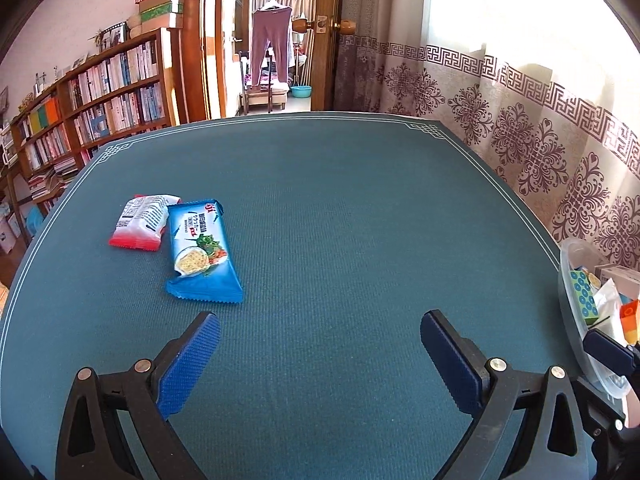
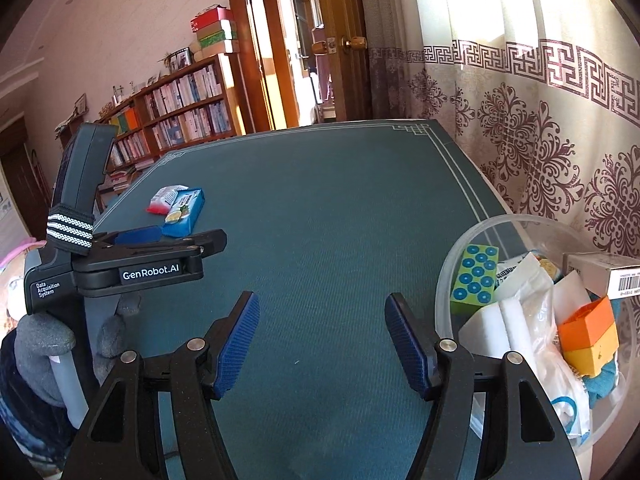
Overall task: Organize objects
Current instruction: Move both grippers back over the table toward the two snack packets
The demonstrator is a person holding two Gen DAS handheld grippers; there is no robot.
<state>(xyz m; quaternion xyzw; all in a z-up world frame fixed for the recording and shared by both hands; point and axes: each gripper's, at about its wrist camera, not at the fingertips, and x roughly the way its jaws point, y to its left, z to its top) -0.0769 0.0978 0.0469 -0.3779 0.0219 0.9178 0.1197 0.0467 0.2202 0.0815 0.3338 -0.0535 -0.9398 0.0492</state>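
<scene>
A blue cracker packet (image 1: 204,254) lies on the teal table mat (image 1: 340,208), with a red-and-white snack packet (image 1: 142,222) touching its left side. My left gripper (image 1: 320,332) hovers open just short of them, nothing between its blue pads. The right wrist view shows the same packets, blue (image 2: 185,212) and red-and-white (image 2: 162,200), far left beyond the left gripper's body (image 2: 160,266). My right gripper (image 2: 322,312) is open and empty over bare mat, left of a clear plastic bowl (image 2: 452,264). The bowl holds a green dotted box (image 2: 474,280), white bags, orange blocks (image 2: 588,336) and a carton.
A patterned curtain (image 1: 520,120) hangs along the table's right edge. A bookshelf (image 1: 100,100) stands past the left edge, a doorway behind the far edge. A gloved hand (image 2: 40,344) grips the left gripper's handle at the lower left. The bowl's rim (image 1: 568,280) sits at the right edge.
</scene>
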